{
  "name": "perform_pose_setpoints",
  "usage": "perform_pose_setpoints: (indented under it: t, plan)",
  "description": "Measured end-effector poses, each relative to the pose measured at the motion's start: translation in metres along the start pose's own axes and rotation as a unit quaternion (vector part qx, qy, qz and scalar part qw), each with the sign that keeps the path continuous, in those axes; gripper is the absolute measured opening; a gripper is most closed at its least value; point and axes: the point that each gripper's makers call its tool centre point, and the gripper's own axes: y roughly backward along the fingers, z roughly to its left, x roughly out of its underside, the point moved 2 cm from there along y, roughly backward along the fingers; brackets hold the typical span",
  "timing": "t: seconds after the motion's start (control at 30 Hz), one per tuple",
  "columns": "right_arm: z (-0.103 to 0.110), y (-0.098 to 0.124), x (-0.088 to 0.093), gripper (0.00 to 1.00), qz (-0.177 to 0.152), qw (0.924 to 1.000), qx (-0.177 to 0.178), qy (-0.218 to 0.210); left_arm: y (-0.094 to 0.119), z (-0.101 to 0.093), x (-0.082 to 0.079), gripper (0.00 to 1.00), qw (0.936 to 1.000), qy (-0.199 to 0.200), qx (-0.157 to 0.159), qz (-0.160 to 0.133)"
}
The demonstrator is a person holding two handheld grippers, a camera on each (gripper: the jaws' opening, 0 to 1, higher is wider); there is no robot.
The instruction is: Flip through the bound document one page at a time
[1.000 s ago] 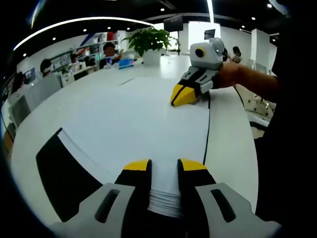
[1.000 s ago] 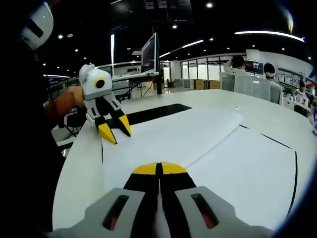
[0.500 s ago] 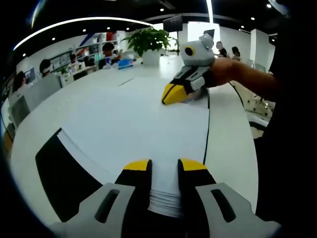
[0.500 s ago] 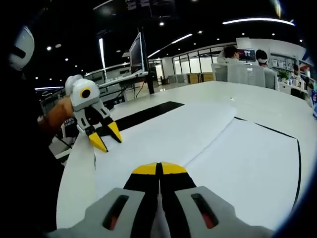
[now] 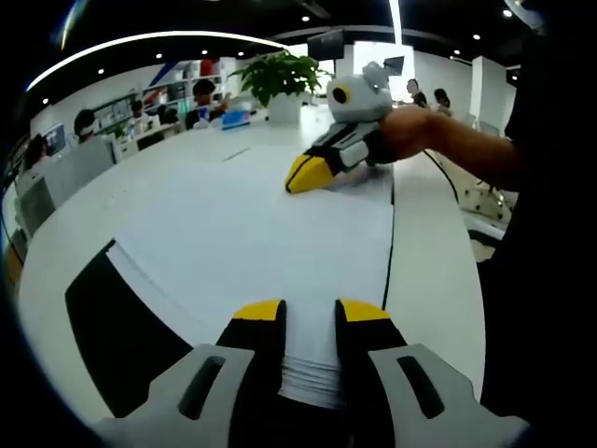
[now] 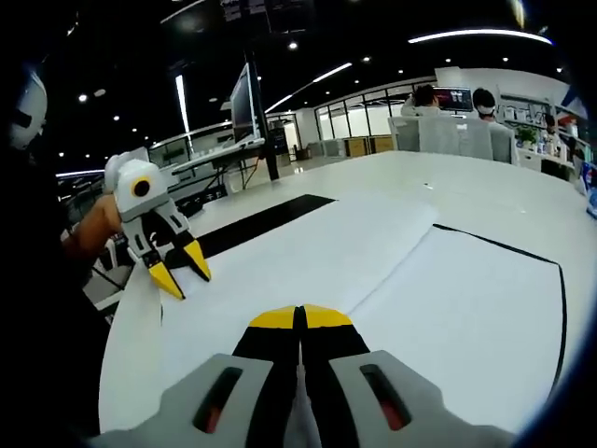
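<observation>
The bound document [image 5: 242, 224] lies open and white on the table, with a black cover [image 5: 112, 327] showing beyond its edge. My left gripper [image 5: 310, 311] stands open, its yellow tips resting on the near edge of the page stack; the right gripper view shows it [image 6: 179, 271] with jaws apart on the far corner. My right gripper [image 6: 300, 317] is shut on a single page [image 6: 317, 252], which curves up from the stack [image 6: 466, 308]. Over the far side of the sheets, the right gripper [image 5: 300, 175] shows its tips closed.
The white table [image 5: 438, 271] runs on past the document. A potted plant [image 5: 280, 79] stands at its far end, with people seated at desks behind. A monitor [image 6: 244, 98] stands on another desk. The person's forearm [image 5: 466, 149] reaches in from the right.
The right gripper has carried its page leftward across the document, away from the right edge. The left gripper has kept its place on the stack.
</observation>
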Motion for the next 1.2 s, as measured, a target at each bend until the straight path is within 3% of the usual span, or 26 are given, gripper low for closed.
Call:
perform_pose_setpoints:
  t: [1.2]
  plan:
    - [-0.049,-0.033,-0.023,0.02,-0.009,0.9995,0.021,-0.021,0.0,0.001,0.0,0.24,1.0,0.0,0.006,0.006]
